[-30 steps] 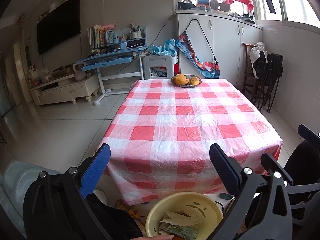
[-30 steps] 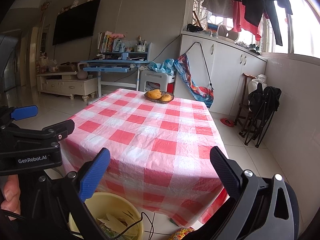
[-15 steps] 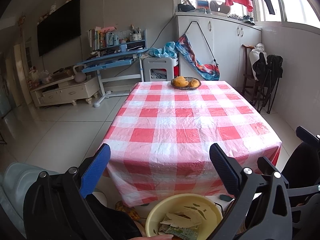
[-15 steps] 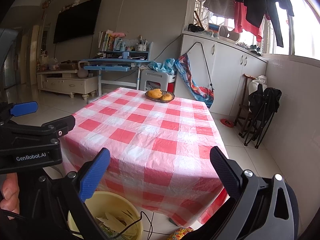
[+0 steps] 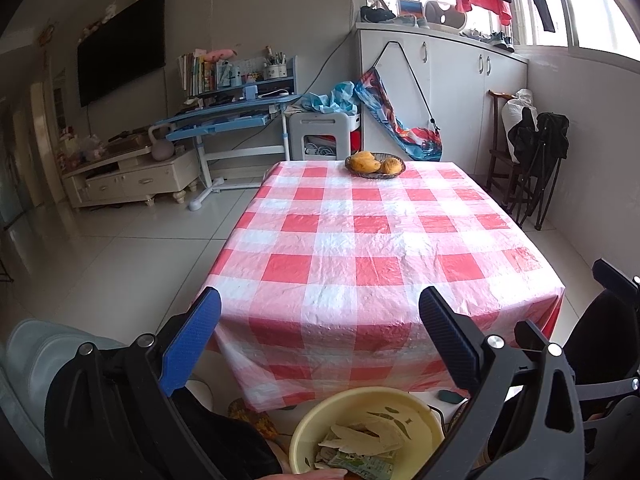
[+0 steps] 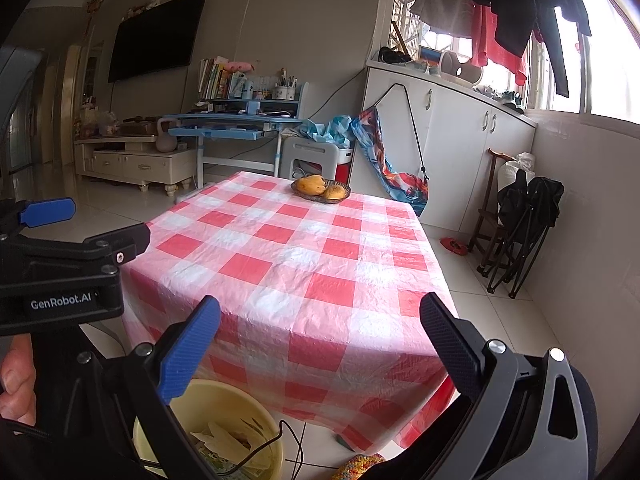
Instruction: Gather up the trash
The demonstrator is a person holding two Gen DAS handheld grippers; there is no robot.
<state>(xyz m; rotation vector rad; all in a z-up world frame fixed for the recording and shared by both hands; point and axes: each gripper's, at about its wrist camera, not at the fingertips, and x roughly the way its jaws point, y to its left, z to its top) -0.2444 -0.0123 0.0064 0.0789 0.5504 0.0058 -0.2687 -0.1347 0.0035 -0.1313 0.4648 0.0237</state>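
Trash in our round yellow plastic basin (image 5: 362, 399), half cut off, one basin, our left gripper (image 5: 320, 344) and right gripper (image 6: 320, 344) both spread wide, empty.

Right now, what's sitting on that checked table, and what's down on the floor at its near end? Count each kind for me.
Fruit basket: 1, at the far end of the table
Yellow-orange fruits in it: 2 visible
Yellow bucket holding trash, on the floor: 1
Total: 4
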